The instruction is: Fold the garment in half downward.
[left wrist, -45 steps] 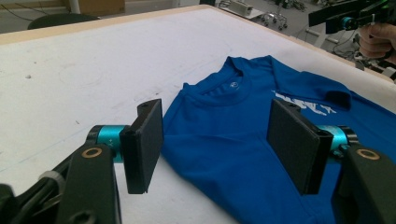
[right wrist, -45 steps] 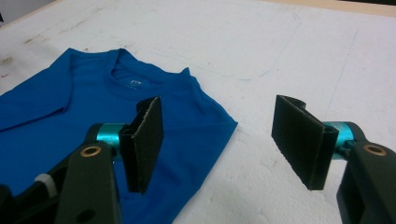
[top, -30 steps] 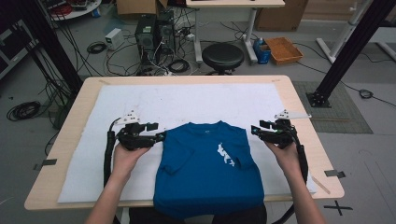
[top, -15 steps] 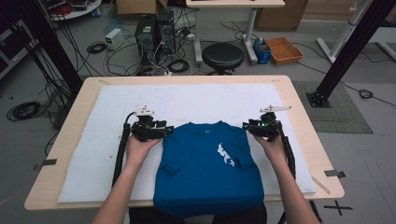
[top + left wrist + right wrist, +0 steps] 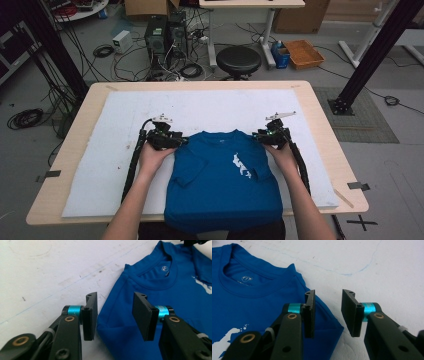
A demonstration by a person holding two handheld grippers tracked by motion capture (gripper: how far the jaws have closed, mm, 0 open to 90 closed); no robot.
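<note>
A pale wooden tabletop (image 5: 320, 120) carried a white foam sheet (image 5: 125, 165), with cables and a round black stool (image 5: 238, 60) on the grey floor beyond. A blue short-sleeved T-shirt with a white chest print (image 5: 225, 185) lay front up on the sheet's near half, collar pointing away from the person, sleeves folded inward and hem overhanging the near edge. The left tool (image 5: 114, 315) sat at the shirt's left shoulder, its jaws part open and just closing; the folded shoulder edge lay between them, unpinched. The right tool (image 5: 328, 313) mirrored it at the right shoulder, jaws likewise closing, with the fabric corner between them, apart from the pads.
</note>
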